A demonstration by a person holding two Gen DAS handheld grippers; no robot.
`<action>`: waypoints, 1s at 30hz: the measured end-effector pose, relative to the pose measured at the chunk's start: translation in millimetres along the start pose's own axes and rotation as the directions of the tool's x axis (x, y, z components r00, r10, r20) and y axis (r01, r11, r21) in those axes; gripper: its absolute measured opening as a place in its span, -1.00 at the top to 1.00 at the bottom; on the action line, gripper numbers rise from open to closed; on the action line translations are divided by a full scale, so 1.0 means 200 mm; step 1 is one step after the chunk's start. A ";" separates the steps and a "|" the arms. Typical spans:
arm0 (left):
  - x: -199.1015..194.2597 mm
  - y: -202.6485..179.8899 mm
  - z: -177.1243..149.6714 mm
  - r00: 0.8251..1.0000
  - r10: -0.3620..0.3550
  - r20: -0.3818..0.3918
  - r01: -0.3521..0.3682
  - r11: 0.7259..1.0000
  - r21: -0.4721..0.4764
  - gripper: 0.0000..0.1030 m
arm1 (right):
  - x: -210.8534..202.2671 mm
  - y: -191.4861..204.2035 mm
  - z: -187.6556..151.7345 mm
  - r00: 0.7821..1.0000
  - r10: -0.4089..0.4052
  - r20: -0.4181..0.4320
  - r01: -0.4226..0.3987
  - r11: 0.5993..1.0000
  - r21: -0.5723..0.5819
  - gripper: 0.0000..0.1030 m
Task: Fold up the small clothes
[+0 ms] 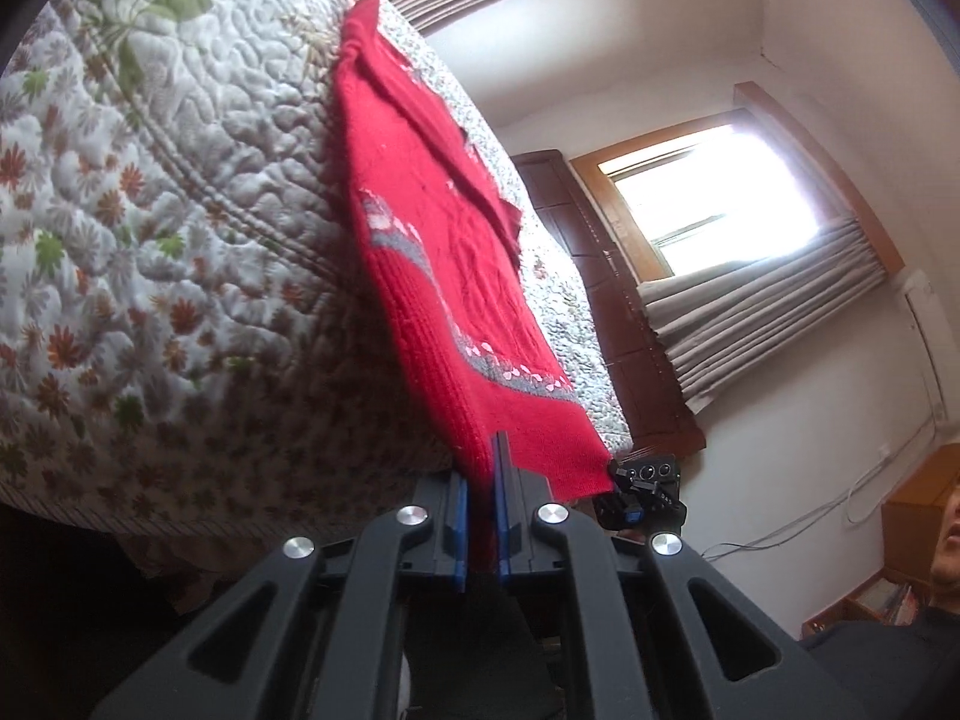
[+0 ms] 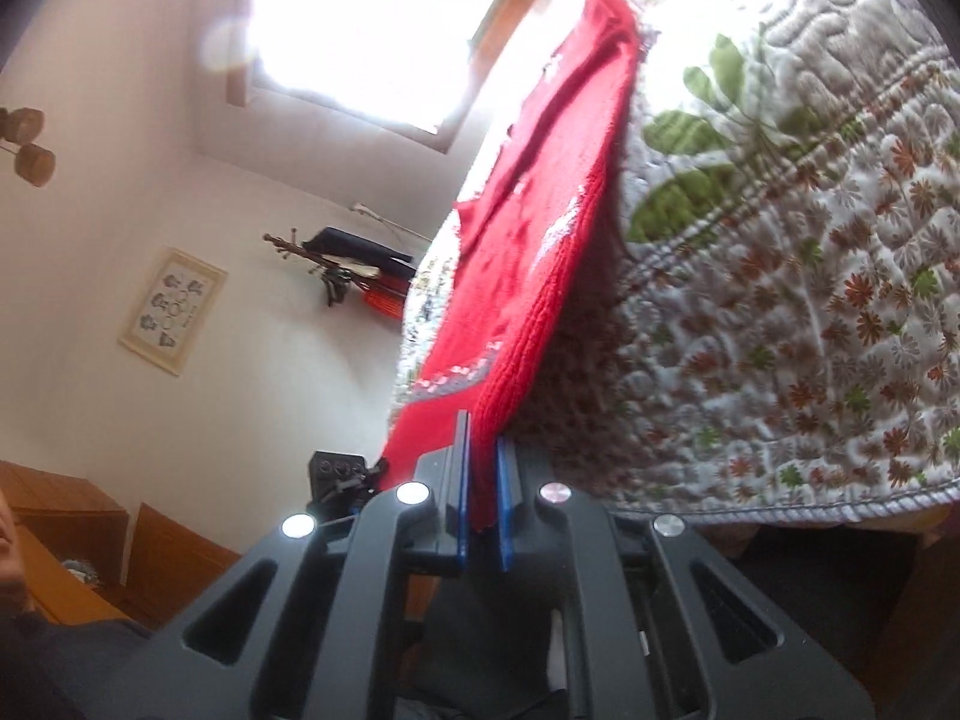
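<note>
A small red knitted sweater (image 1: pixel 444 252) with a grey and white patterned band lies stretched over a floral quilted bed (image 1: pixel 150 210). My left gripper (image 1: pixel 480 462) is shut on its ribbed hem at one corner. The other gripper (image 1: pixel 642 492) shows at the hem's opposite corner. In the right wrist view the same sweater (image 2: pixel 528 252) runs away from me along the bed (image 2: pixel 810 300), and my right gripper (image 2: pixel 480 438) is shut on the hem; the left gripper (image 2: pixel 339 477) shows beyond. The hem is lifted off the quilt between both grippers.
The bed's edge drops off just below the hem. A dark wooden headboard (image 1: pixel 606 276), windows with grey curtains (image 1: pixel 756 306), a wall picture (image 2: pixel 171 309) and a coat rack (image 2: pixel 336 264) surround it. A person's sleeve (image 1: pixel 870 660) is at the lower corner.
</note>
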State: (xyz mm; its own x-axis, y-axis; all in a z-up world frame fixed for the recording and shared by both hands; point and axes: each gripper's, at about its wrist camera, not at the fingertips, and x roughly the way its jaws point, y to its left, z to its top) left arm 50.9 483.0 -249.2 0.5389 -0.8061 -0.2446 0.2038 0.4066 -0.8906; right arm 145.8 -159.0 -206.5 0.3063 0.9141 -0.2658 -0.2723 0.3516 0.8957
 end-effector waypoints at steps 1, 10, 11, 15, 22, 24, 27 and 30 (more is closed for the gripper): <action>0.00 -0.02 -0.01 1.000 -0.011 0.008 0.011 1.000 0.004 0.88 | -0.02 0.01 0.00 1.000 0.008 0.005 -0.008 1.000 -0.004 0.89; -0.17 -0.11 -0.15 0.991 -0.099 0.090 0.099 0.995 0.007 0.88 | -0.17 0.19 -0.13 0.998 0.047 0.043 -0.046 0.998 -0.031 0.89; -0.18 -0.13 -0.16 0.990 -0.107 0.093 0.107 0.994 0.007 0.88 | -0.19 0.20 -0.15 0.997 0.053 0.048 -0.052 0.998 -0.028 0.89; -0.25 -0.19 -0.25 0.985 -0.133 0.112 0.134 0.991 0.004 0.88 | -0.26 0.25 -0.23 0.994 0.086 0.071 -0.085 0.996 -0.014 0.89; -0.25 -0.28 -0.13 0.980 -0.152 0.132 0.154 0.988 -0.007 0.88 | -0.26 0.34 -0.13 0.988 0.133 0.081 -0.133 0.991 -0.005 0.89; -0.22 -0.31 -0.02 0.978 -0.158 0.135 0.159 0.987 -0.004 0.88 | -0.22 0.35 -0.04 0.989 0.128 0.073 -0.127 0.992 -0.014 0.89; -0.14 -0.33 0.17 0.981 -0.144 0.132 0.146 0.989 -0.005 0.88 | -0.12 0.34 0.13 0.993 0.098 0.068 -0.097 0.995 -0.009 0.89; -0.04 -0.26 0.36 0.985 -0.125 0.122 0.132 0.990 -0.051 0.88 | -0.04 0.27 0.31 0.995 0.060 0.074 -0.063 0.997 0.036 0.89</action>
State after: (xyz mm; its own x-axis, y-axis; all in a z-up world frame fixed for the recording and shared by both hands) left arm 94.9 499.5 -173.8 0.6053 -0.7916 -0.0830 0.2307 0.2743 -0.9336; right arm 184.4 -159.5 -133.2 0.3559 0.9161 -0.1848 -0.2578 0.2863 0.9228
